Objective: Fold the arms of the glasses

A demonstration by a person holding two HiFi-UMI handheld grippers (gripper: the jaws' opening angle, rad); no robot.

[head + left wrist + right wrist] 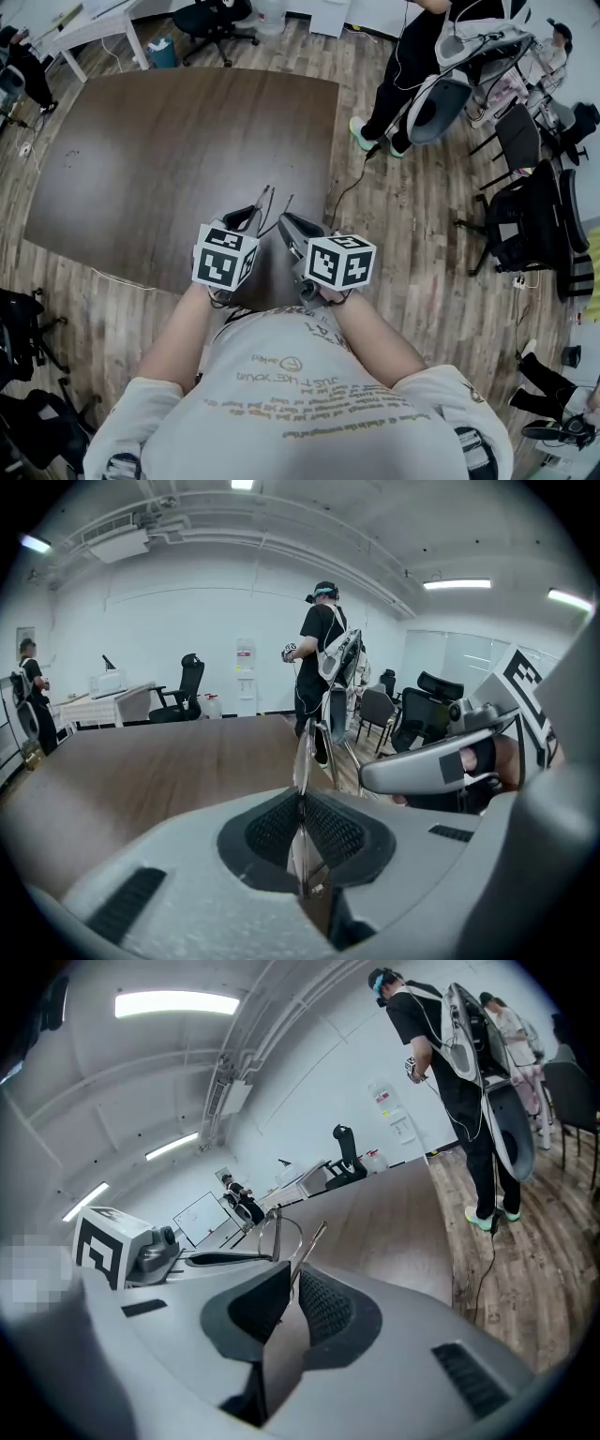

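Above the table (187, 141), left gripper (302, 808) clamps the glasses (303, 752), right gripper (286, 1290) pinches an arm (313, 1241); forcing could bend it.

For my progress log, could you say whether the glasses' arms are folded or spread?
Spread, apparently: the right gripper view shows one arm jutting from the lens rim; the other is unclear.

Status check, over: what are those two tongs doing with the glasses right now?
Left tongs clamped on glasses front. Right tongs pinching one arm. Held in air over table; nothing blocking.
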